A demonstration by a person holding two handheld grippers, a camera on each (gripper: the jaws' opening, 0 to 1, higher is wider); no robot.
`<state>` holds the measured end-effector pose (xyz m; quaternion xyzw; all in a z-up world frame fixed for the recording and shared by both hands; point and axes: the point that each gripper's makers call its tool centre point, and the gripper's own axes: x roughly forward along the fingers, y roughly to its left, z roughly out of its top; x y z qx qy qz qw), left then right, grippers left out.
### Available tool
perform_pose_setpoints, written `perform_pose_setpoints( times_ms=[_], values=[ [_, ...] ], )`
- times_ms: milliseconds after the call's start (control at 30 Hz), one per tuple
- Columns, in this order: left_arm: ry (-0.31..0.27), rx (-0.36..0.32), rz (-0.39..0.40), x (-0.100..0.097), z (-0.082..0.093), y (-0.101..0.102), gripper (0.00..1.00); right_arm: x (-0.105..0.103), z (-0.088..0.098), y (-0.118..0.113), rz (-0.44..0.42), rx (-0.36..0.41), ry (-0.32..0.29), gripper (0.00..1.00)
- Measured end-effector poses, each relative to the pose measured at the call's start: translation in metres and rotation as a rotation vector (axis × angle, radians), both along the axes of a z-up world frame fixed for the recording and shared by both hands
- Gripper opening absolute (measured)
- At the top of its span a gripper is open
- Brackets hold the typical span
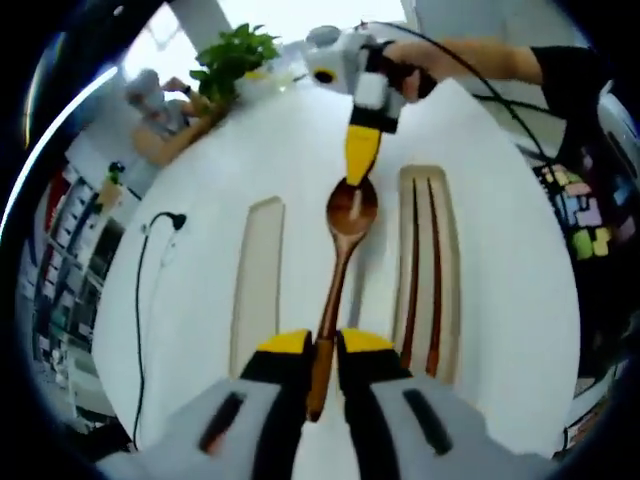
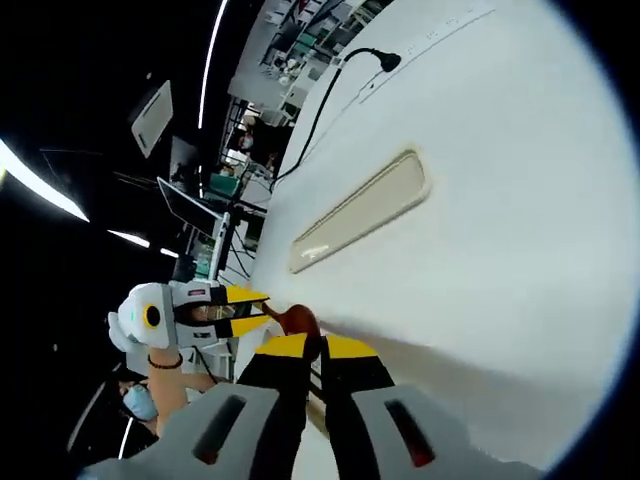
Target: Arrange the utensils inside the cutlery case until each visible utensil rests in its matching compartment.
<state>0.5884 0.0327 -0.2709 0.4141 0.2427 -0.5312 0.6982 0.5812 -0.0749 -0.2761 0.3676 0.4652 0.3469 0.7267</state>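
Observation:
A wooden spoon (image 1: 345,240) lies along the middle of the white cutlery case (image 1: 300,190). My left gripper (image 1: 325,345) is shut on its handle near the end. My right gripper (image 1: 362,150) reaches in from the far side, its yellow jaws closed on the rim of the bowl. In the right gripper view, the spoon's brown bowl (image 2: 298,320) sits just past my right gripper (image 2: 317,347), with the left gripper (image 2: 245,310) beyond it. Two dark chopsticks (image 1: 424,270) rest in the right compartment. The left compartment (image 1: 258,280) is empty and appears again as a long slot (image 2: 360,210).
The case lies on a white table (image 1: 520,300). A black cable (image 1: 145,270) runs along the table's left side. A potted plant (image 1: 235,55) and a seated person (image 1: 160,115) are at the far edge. A person's arm (image 1: 470,60) holds the right gripper.

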Motion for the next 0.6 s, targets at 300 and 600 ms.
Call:
perform_pose_setpoints(
  times_ms=[300, 600],
  values=[
    [-0.037, 0.004, -0.051, -0.029, 0.005, -0.006, 0.10, -0.012, 0.011, 0.001, 0.023, 0.028, -0.017, 0.02],
    [0.024, 0.008, -0.082, -0.048, -0.008, -0.002, 0.10, -0.016, 0.001, 0.009, 0.074, 0.053, 0.037, 0.03]
  ],
)
